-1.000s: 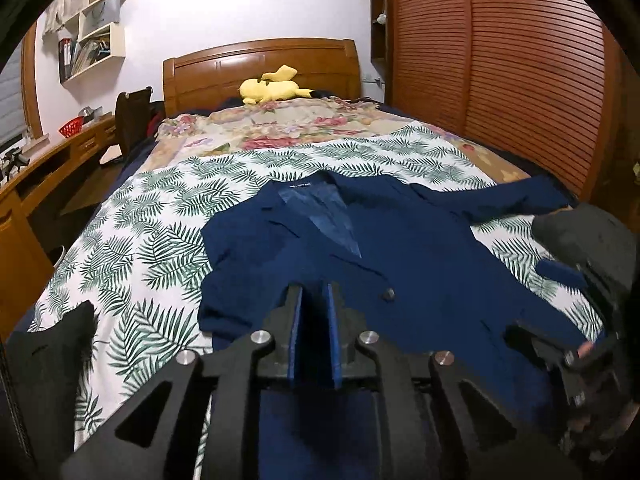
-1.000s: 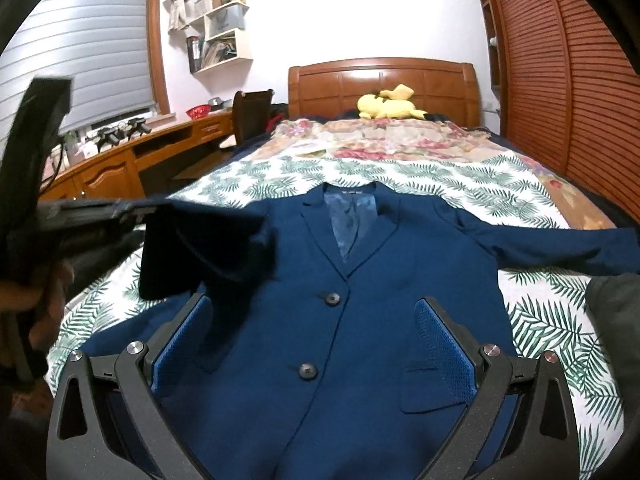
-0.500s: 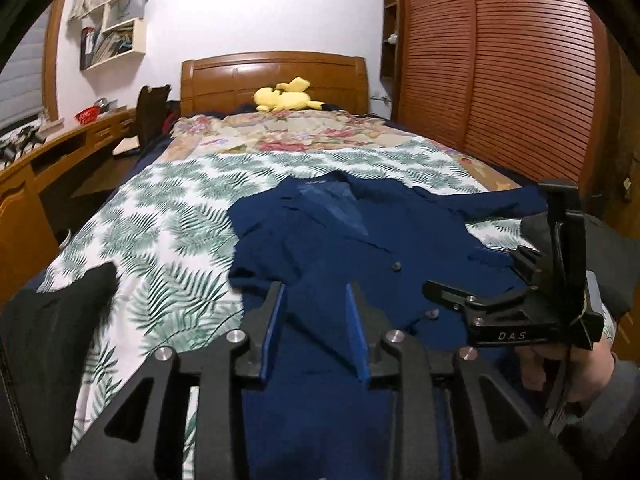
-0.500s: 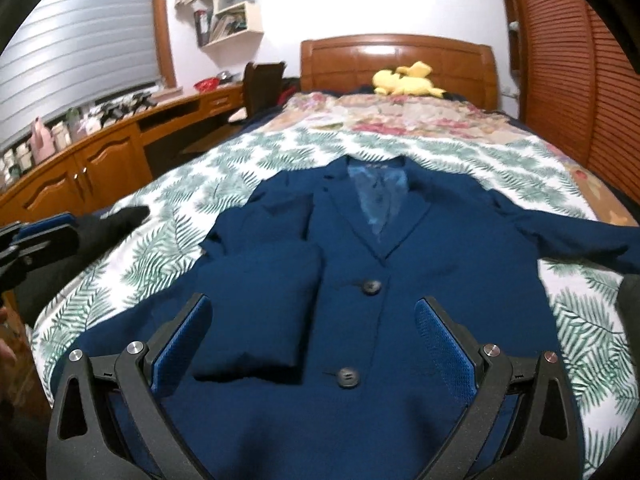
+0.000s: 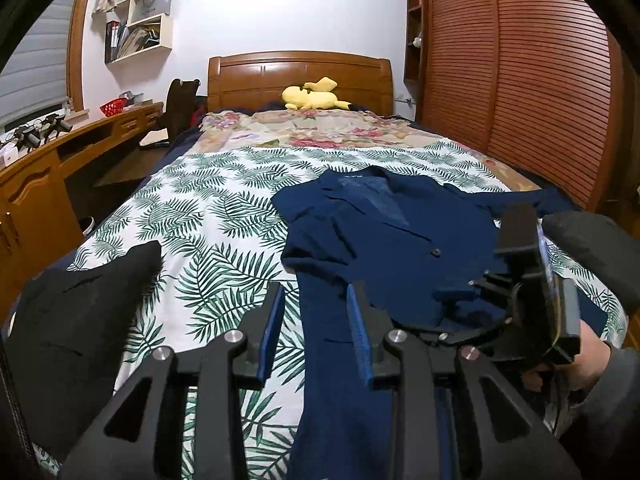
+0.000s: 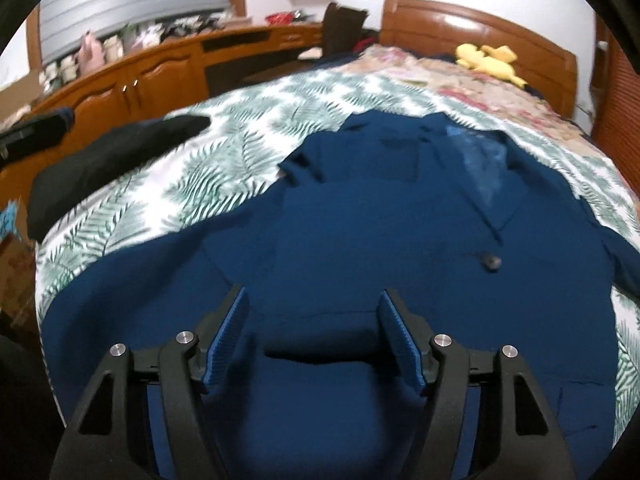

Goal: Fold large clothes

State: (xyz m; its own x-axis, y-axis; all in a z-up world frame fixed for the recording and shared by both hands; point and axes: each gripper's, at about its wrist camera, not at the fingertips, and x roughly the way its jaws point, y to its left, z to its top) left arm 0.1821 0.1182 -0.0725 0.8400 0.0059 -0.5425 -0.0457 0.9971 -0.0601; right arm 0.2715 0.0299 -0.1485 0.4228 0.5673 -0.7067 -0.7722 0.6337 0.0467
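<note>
White wall [image 5: 280, 8], wooden headboard [image 5: 300, 76], slatted wardrobe [image 5: 520, 80], long desk [image 5: 40, 172].

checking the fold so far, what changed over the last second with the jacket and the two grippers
The left gripper, shut on the sleeve a second ago, has opened and let go; that sleeve now lies folded over the front of the navy jacket. The right gripper has narrowed from wide open, swung left and come down over the sleeve's cuff, still open. The other sleeve stays spread out, the yellow plush unmoved.
</note>
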